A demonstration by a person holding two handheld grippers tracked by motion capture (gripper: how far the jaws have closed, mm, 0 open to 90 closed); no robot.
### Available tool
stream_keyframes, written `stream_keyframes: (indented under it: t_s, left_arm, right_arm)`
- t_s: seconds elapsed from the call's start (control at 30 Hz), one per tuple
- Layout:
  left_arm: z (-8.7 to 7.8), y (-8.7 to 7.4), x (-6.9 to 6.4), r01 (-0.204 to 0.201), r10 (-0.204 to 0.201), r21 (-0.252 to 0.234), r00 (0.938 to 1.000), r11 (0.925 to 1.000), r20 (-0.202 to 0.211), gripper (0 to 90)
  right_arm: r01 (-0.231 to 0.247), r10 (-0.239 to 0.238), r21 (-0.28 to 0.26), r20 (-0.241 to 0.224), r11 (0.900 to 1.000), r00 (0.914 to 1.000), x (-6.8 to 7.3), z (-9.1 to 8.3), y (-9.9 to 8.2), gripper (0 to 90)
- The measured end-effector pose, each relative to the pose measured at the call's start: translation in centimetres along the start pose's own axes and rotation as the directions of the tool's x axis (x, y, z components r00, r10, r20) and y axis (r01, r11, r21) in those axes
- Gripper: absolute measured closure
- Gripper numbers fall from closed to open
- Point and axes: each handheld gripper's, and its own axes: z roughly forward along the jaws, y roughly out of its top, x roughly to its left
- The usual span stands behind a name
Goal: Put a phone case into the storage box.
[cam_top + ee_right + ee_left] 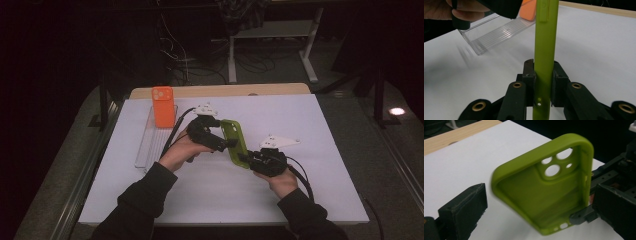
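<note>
My way left is blocked by the clear ribbed plastic tray (150, 142) holding an upright orange phone case (163, 107); the white table (330, 150) lies open to my right.

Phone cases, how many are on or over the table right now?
2. The green case is held upright over the table, clamped at its end in the right gripper; the orange case rests on the clear tray.

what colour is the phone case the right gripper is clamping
Olive green phone case, clearest in the left gripper view.
</note>
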Motion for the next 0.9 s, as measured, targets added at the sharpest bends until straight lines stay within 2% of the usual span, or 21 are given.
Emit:
stream_keyframes:
  t_s: [0.2,0.57,0.67,0.7,0.9]
  left_arm:
    - [0.7,0.2,-0.2,0.014,-0.014,-0.037,0.9999,0.9992,0.003,0.0]
    - [1.5,0.5,-0.6,0.062,-0.064,-0.062,0.9977,0.9962,-0.024,0.0]
    - [1.7,0.6,-0.9,0.059,-0.063,-0.071,0.9964,0.9958,-0.056,3.9]
    - [1.7,0.7,-0.8,0.038,-0.042,-0.070,0.9970,0.9968,-0.065,5.3]
    - [1.6,0.8,-0.8,0.057,-0.062,-0.073,0.9965,0.9957,-0.057,8.5]
  right_arm:
    - [0.000,0.000,-0.003,-0.006,1.0000,1.0000,-0.2,0.3,0.1,75.6]
    - [0.009,-0.009,0.026,0.007,0.9996,0.9999,-0.3,0.9,-0.2,75.6]
    - [0.023,-0.024,0.035,0.019,0.9991,0.9995,-0.1,0.9,-0.2,75.6]
    - [0.026,-0.027,0.038,0.022,0.9989,0.9994,-0.1,0.9,-0.2,75.6]
    - [0.031,-0.033,0.044,0.036,0.9986,0.9988,-0.1,0.9,-0.3,75.6]
